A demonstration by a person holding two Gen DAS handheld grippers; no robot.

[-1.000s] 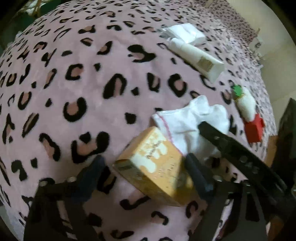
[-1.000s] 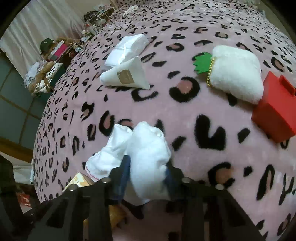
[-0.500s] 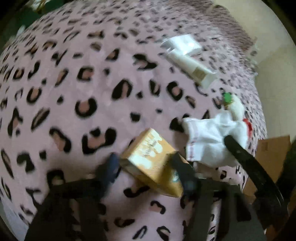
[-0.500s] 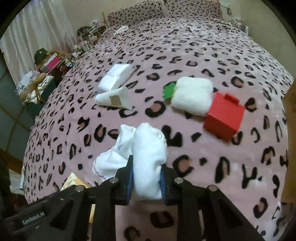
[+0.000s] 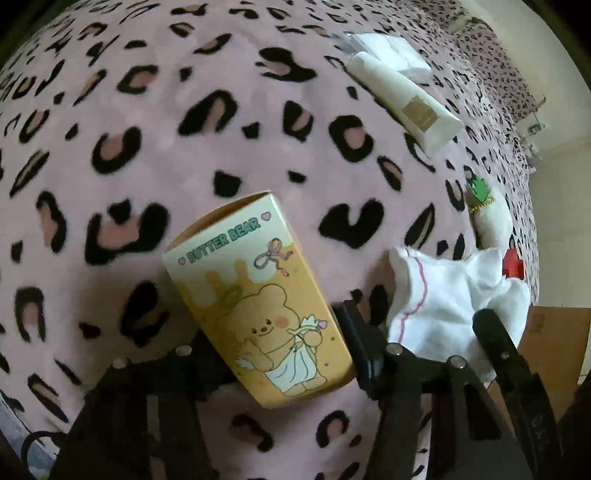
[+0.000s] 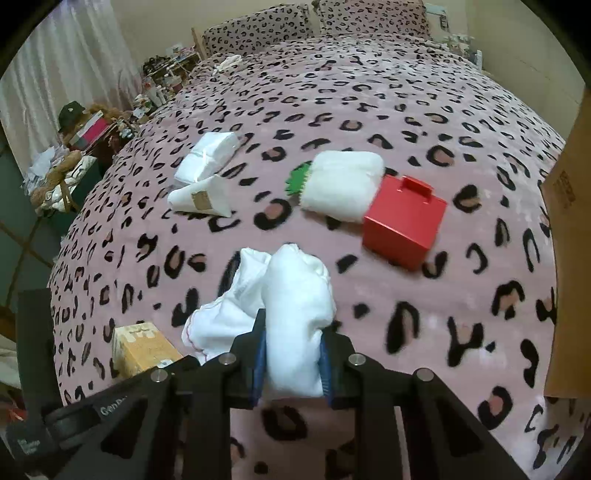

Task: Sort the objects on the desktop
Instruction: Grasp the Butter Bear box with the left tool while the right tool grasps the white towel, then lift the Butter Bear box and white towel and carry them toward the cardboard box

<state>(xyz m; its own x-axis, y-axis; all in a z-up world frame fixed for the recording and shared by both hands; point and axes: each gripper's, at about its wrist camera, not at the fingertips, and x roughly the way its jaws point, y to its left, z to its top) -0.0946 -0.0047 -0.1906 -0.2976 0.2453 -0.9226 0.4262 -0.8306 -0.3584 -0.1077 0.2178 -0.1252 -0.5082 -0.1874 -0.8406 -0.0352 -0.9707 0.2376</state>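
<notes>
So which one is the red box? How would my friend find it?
Look at the pink leopard blanket. Near the cardboard box at its right edge lies a fluffy white pouch. The red box touches it, the only red thing, with a little handle on top.

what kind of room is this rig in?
Most likely a bedroom: the objects lie on a bed under a leopard-print blanket, matching pillows sit against the wall, and a cluttered side shelf stands by the curtain.

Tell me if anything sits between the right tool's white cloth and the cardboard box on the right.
Nothing visible does. The right tool grips the white cloth, and only bare blanket lies toward the cardboard box. The red box sits farther back, off that line.
</notes>
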